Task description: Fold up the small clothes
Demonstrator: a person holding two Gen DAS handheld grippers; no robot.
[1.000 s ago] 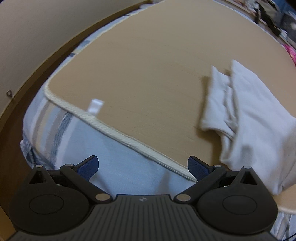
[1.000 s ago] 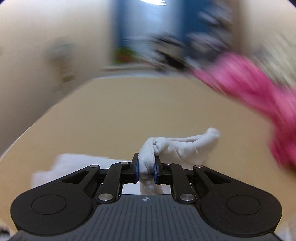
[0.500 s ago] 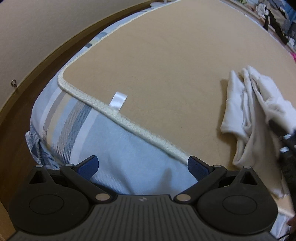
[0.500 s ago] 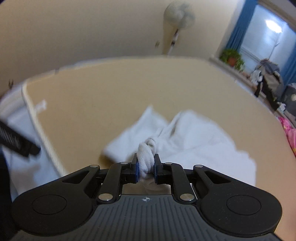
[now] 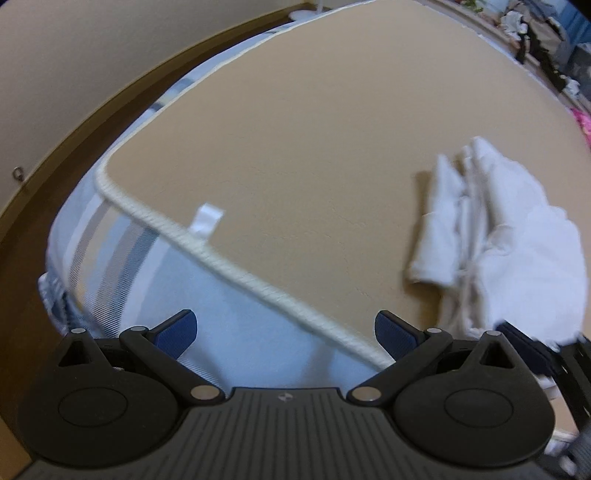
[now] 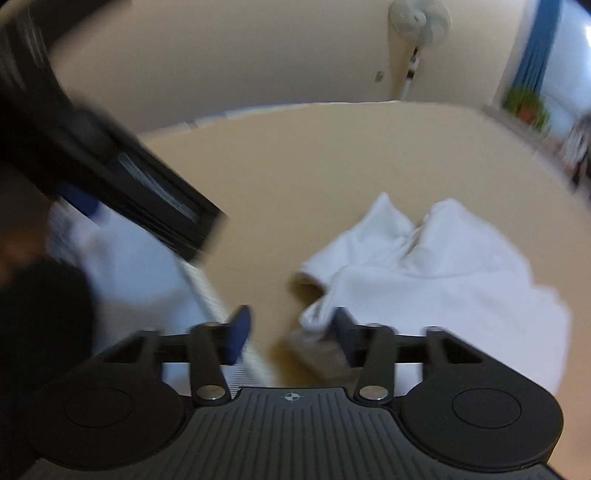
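Note:
A small white garment (image 5: 517, 236) lies rumpled on the tan mat (image 5: 314, 129), near its front edge, at the right of the left wrist view. In the right wrist view it (image 6: 443, 273) spreads ahead and to the right. My right gripper (image 6: 290, 332) is open just in front of the garment's near corner, which touches the right finger (image 6: 343, 328); it holds nothing. My left gripper (image 5: 284, 332) is open and empty above the mat's corded front edge, left of the garment. The right gripper's tip (image 5: 532, 343) shows at the garment's near end.
The mat lies on a blue striped bedsheet (image 5: 122, 251) with a wooden bed frame (image 5: 55, 158) and wall at the left. A white label loop (image 5: 205, 221) sits at the mat's edge. A fan (image 6: 417, 22) stands by the far wall. Clutter lies far right (image 5: 535, 29).
My right gripper has opened and let go of the bunched white garment, which now lies on the mat. The left gripper has shifted slightly; the garment appears lower and nearer.

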